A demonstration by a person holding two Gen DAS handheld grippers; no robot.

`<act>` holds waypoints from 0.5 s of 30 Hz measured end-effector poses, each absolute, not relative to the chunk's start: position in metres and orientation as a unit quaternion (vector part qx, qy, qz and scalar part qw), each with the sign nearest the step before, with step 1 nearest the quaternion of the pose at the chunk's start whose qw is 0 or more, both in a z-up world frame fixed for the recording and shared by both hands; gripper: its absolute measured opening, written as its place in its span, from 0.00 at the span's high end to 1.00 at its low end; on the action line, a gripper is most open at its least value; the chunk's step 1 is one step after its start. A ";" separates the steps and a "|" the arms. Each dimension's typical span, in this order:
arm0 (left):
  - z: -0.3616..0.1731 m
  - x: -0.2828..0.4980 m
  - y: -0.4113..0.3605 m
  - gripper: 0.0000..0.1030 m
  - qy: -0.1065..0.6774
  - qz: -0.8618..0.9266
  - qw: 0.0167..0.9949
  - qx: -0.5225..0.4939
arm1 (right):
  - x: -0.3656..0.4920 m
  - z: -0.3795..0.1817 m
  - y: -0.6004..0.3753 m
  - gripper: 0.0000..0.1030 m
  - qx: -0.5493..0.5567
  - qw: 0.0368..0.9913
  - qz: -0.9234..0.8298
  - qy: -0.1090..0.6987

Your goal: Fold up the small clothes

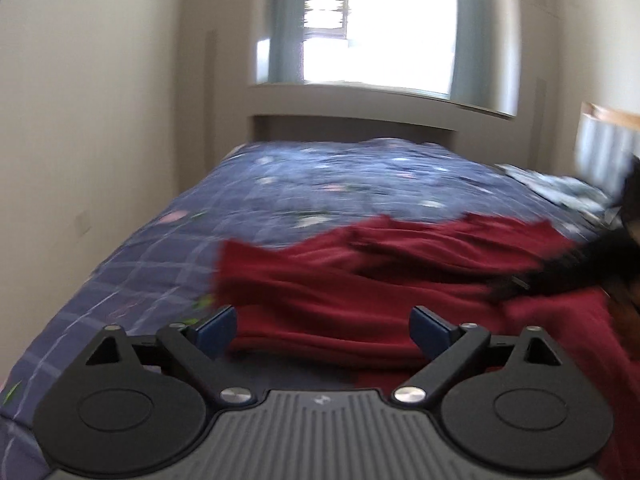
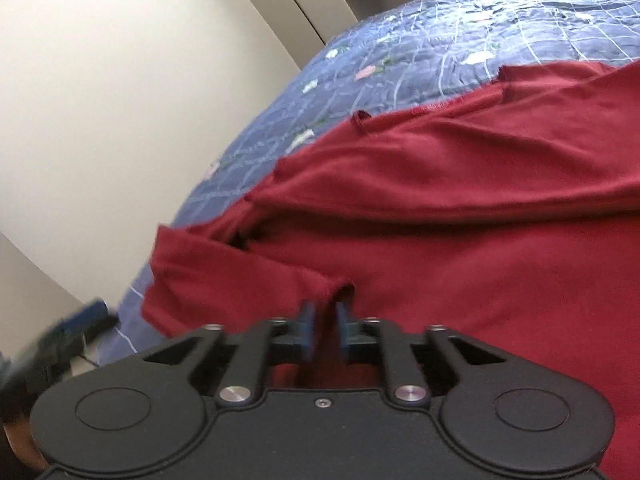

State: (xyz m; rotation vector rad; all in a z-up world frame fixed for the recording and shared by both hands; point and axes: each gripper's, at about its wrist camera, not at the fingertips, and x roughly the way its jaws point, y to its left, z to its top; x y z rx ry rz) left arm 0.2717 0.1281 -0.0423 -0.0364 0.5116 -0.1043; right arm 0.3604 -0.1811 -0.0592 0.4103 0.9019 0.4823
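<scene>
A dark red garment (image 1: 360, 280) lies spread and rumpled on the near part of a bed with a blue checked quilt (image 1: 280, 192). My left gripper (image 1: 324, 320) hangs just over the garment's near edge, jaws wide open, nothing between its blue pads. In the right wrist view the same red garment (image 2: 440, 240) fills the right side, with a sleeve lying toward the left. My right gripper (image 2: 326, 312) sits low on the cloth with its pads a narrow gap apart. A small raised pucker of red fabric (image 2: 340, 290) stands at its tips, and the pads do not visibly press on it.
A wall runs along the bed's left side and a bright window (image 1: 380, 20) is at the far end. A pale patterned cloth (image 1: 560, 188) lies at the bed's far right beside a wooden frame (image 1: 608, 116). A dark blurred shape (image 1: 560, 268) reaches in from the right.
</scene>
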 end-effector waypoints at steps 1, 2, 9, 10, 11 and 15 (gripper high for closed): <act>-0.041 0.277 0.139 0.07 0.258 -0.037 0.965 -0.027 | 0.360 -0.062 -0.180 0.61 0.197 0.850 0.230 0.431; -0.040 0.282 0.148 0.07 0.263 -0.021 0.964 -0.038 | 0.361 -0.064 -0.179 0.59 0.200 0.848 0.232 0.432; -0.032 0.296 0.182 0.07 0.263 0.022 0.961 -0.087 | 0.380 -0.061 -0.143 0.98 0.143 0.855 0.231 0.441; -0.031 0.294 0.184 0.07 0.261 0.026 0.960 -0.094 | 0.387 -0.054 -0.139 0.98 0.151 0.849 0.245 0.443; -0.031 0.292 0.186 0.07 0.259 0.026 0.960 -0.101 | 0.393 -0.045 -0.135 0.98 0.157 0.846 0.257 0.440; -0.032 0.281 0.189 0.06 0.248 0.026 0.962 -0.114 | 0.432 0.028 -0.101 0.99 0.148 0.844 0.321 0.404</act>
